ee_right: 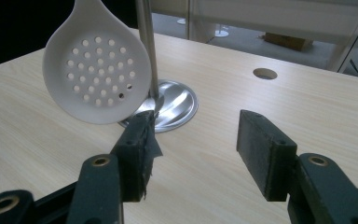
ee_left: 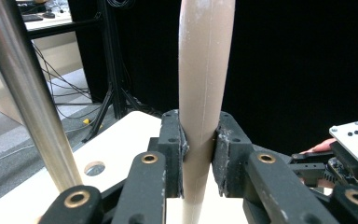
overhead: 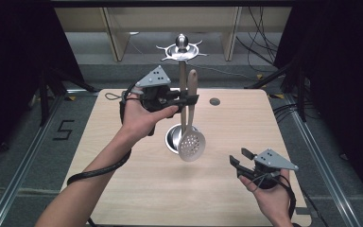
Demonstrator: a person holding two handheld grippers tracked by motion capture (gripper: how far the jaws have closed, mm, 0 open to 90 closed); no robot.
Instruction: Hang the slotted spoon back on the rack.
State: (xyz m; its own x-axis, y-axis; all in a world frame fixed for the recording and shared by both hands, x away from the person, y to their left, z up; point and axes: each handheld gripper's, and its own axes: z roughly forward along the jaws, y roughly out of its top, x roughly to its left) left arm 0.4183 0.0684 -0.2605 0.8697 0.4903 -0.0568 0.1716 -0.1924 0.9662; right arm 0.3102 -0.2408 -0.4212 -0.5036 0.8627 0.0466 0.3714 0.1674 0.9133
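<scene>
Beige plastic, a slotted spoon [overhead: 190, 137] hangs head-down in mid-air over the middle of the wooden table [overhead: 123, 156], its handle pinched between the jaws of the left gripper [overhead: 189, 99]. In the left gripper view the pads press against both sides of the handle [ee_left: 204, 93], and the steel pole [ee_left: 25, 93] of the utensil stand [overhead: 182, 51] rises just to the left of it. The perforated bowl dangles in front of the stand's round metal base [ee_right: 175, 105], near the pole but seemingly apart from it.

The step in hand looks like carrying the spoon to or from the hooked ring at the top of the stand; which way cannot be told. Hanging it would call for lifting the handle's end up to a hook.

The left forearm reaches in from the near left, wrist raised, gripper pointing right. The right gripper [overhead: 240, 163] waits low at the near right, jaws spread and holding nothing.
</scene>
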